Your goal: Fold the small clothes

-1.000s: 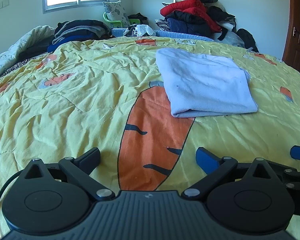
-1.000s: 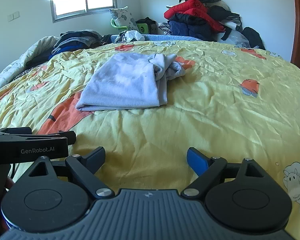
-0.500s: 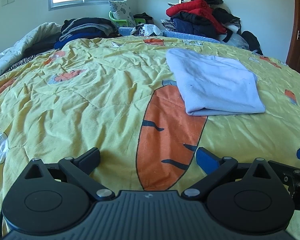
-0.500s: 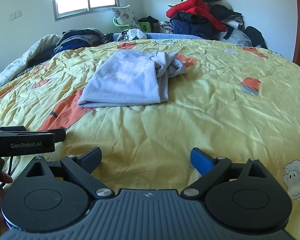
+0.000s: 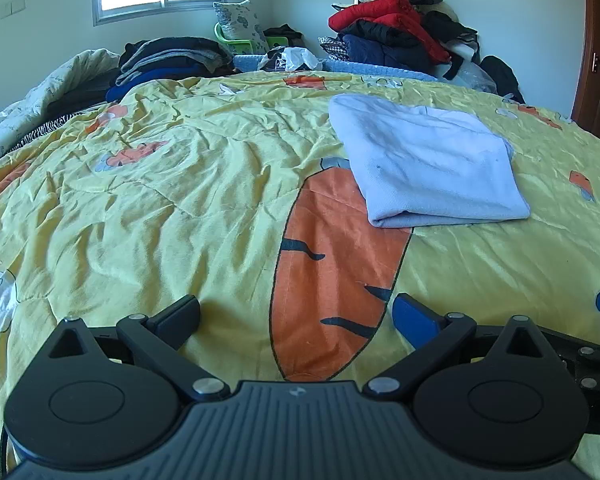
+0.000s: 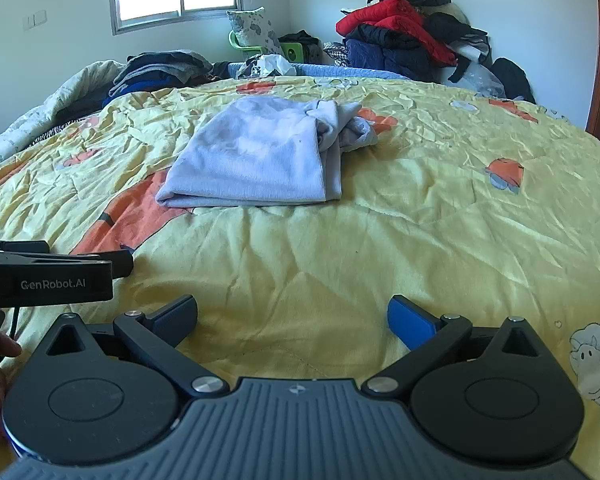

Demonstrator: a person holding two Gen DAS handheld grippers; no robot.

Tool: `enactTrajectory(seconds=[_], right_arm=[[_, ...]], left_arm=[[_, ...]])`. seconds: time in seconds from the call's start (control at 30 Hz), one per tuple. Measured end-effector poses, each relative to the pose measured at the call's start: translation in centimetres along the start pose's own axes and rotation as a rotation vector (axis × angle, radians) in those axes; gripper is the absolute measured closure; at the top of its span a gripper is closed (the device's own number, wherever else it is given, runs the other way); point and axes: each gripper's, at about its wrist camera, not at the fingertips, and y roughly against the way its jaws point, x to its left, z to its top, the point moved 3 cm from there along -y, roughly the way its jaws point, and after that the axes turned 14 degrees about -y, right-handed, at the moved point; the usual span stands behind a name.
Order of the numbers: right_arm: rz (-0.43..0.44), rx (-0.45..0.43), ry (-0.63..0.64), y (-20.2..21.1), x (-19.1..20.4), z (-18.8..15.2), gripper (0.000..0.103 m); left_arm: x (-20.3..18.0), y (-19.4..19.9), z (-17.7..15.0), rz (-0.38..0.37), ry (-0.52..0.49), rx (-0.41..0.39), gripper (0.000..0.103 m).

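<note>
1. The bed (image 5: 160, 208), under its yellow carrot-print quilt, fills everything ahead of both claws and carries the one garment in play.
2. The pale blue garment (image 6: 260, 156) lies flat and partly folded, well ahead of both claws. From the right claw (image 6: 292, 318) it sits ahead and slightly left; from the left claw (image 5: 296, 316) it sits ahead and off to the right.
3. Its near folded edge runs crosswise to both claws, its long sides run away from them, and a bunched, untidy part (image 6: 352, 128) sticks out at its far right corner.
4. By my reading, the right claw is the better placed for that bunched corner.
5. The right claw's jaws are opening, nearly at full spread, with only quilt between them.
6. The left claw stands wide and empty, just beside the right one.
</note>
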Motion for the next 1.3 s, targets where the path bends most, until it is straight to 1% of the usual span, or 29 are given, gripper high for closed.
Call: enactTrajectory(seconds=[0.63,0.8,1.03,1.3], right_arm=[[-0.036,0.006,0.042,-0.32,0.33,-0.16,0.0],[-0.041,0.003,0.039,-0.29,0.37,-0.21,0.001],[-0.079,-0.012,0.016,-0.11,-0.12,-0.16,0.001],[-0.084,-0.007,0.019,-0.06,-0.09,-0.25,0.0]], left_arm=[[-0.09,0.02,-0.01,0.005,0.001,-0.003,0.0],[0.04,0.03,0.07,-0.001,0.004,-0.007,0.0],[0.32,-0.03,0.06,-0.001,0.004,-0.007,0.0],[0.3,-0.03,0.05,-0.001,0.004,-0.007,0.0]])
